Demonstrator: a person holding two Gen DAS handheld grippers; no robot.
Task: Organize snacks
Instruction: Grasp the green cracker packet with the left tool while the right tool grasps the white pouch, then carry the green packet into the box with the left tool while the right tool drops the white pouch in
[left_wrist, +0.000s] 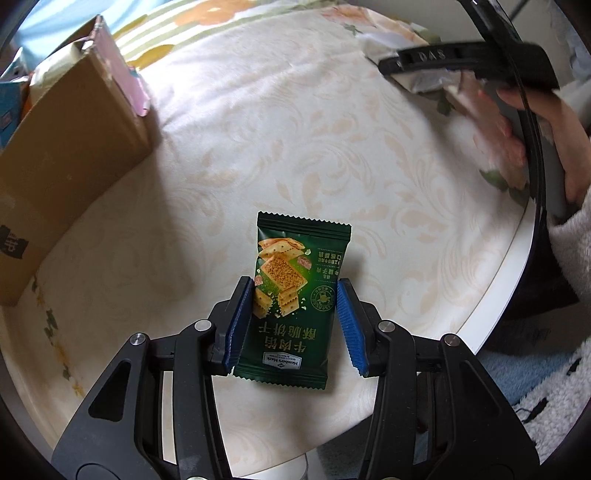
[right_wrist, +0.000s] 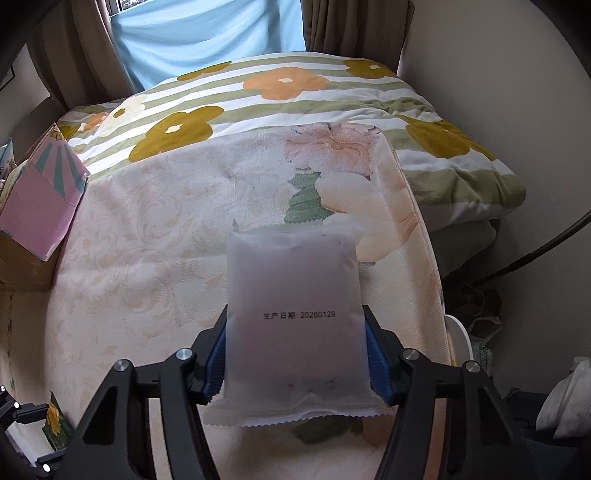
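Note:
A dark green cracker packet (left_wrist: 291, 299) with a picture of square crackers sits upright between the blue pads of my left gripper (left_wrist: 295, 282), which is shut on its two side edges above the cream tablecloth (left_wrist: 258, 129). In the right wrist view a white translucent packet (right_wrist: 291, 314) with a printed date fills the space between the pads of my right gripper (right_wrist: 294, 312), shut on its sides and holding it off the cloth. From the left wrist view one of that gripper's black fingers (left_wrist: 461, 59) shows at the top right, over the white packet (left_wrist: 424, 79).
An open cardboard box (left_wrist: 74, 129) with a pink flap (right_wrist: 40, 206) stands at the table's left. The round white table rim (left_wrist: 498, 295) curves down the right. A flowered blanket (right_wrist: 288, 85) lies beyond the table. A person's hand (left_wrist: 554, 122) holds the right gripper.

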